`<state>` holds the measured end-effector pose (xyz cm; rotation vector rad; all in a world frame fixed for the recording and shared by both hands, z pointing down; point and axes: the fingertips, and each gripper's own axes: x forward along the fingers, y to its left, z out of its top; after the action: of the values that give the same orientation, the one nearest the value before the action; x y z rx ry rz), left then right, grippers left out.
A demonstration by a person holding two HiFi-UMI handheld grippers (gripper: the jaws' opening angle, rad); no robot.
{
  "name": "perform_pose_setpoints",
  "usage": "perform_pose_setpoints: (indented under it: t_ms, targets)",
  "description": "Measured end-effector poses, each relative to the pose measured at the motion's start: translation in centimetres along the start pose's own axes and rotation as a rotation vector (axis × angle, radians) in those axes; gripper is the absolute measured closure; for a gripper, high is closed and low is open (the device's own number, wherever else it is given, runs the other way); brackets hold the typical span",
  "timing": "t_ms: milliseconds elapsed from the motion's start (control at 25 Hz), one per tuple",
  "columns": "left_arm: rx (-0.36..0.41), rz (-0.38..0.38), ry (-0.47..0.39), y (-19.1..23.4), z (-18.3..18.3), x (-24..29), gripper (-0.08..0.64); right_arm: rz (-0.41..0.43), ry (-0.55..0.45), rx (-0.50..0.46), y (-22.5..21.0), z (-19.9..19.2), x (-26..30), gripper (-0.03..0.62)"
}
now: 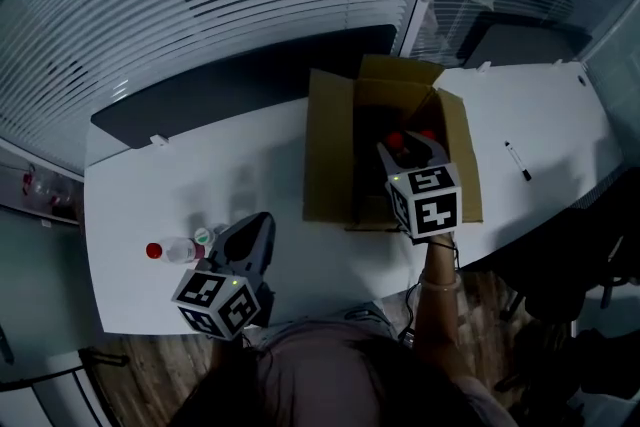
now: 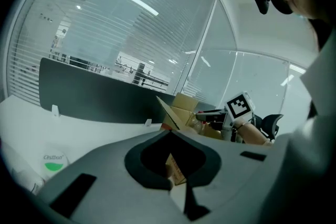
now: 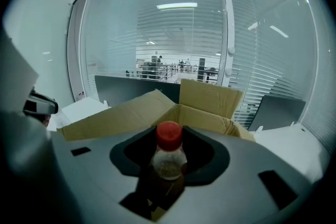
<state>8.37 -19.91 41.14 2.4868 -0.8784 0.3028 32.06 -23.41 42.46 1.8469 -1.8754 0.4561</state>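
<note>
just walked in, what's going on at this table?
A person works two handheld grippers at a white table. The right gripper is clamped on a red-capped bottle and holds it over the open cardboard box. The left gripper sits low at the table's near left, jaws close together with nothing between them. Beside it lie a red-lidded bottle and a green-lidded bottle.

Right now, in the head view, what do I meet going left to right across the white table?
Lying bottle with a red cap → left gripper → open cardboard box → black marker pen.
</note>
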Motion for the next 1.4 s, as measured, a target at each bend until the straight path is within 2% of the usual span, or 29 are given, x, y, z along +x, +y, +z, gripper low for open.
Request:
perform_pose_setpoints:
  t_ms: [520, 1400]
  targets:
    - [0.007, -0.014, -0.016, -0.2, 0.1, -3.0, 0.552, -0.007, -0.126, -0.03, 2.2, 4.4, -5.4, 0.431]
    - [-0.009, -0.042, -0.042, -0.1, -1.4, -9.5, 0.552, -0.083, -0.368, -0.056, 7.1, 9.6, -16.8, 0.431]
